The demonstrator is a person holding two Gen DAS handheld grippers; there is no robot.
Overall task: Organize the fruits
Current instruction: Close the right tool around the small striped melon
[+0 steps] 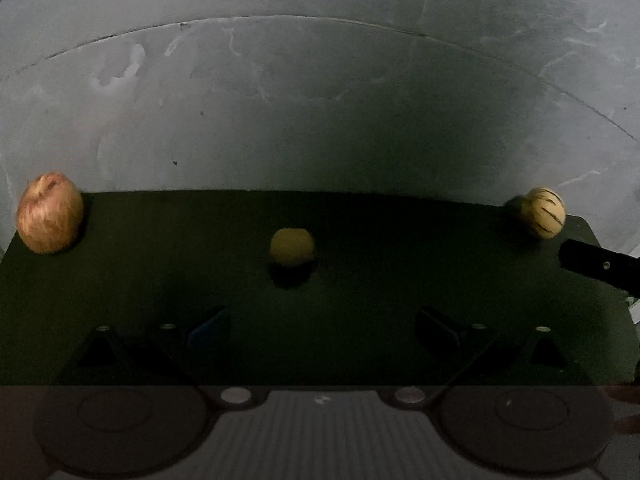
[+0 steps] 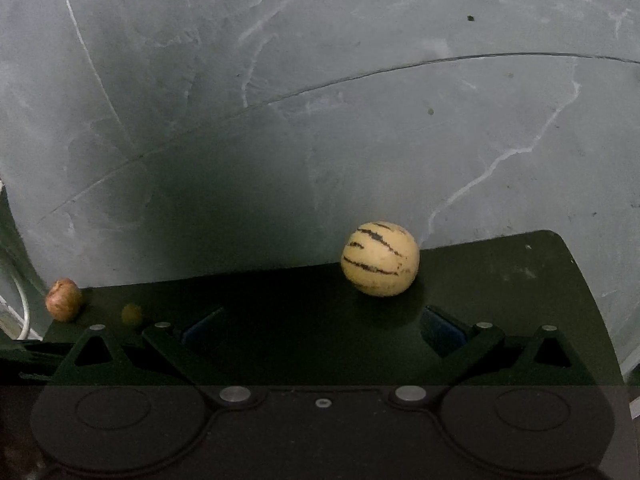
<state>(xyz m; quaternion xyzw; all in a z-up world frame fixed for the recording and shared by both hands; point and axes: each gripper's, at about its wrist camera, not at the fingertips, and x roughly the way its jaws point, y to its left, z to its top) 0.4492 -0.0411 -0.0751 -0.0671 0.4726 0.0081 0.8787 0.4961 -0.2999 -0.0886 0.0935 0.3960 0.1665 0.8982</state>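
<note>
Left wrist view: apple [image 1: 49, 213], small fruit [image 1: 291, 247], perhaps a lime, and striped melon [image 1: 543, 212] lie ungathered; both grippers' [image 1: 322, 326] [image 2: 322, 326] fingers spread, empty.

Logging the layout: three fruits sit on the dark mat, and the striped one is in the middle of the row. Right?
Not quite. The left wrist view shows the small yellow fruit in the middle; the striped fruit sits at the right end, the apple at the left.
</note>
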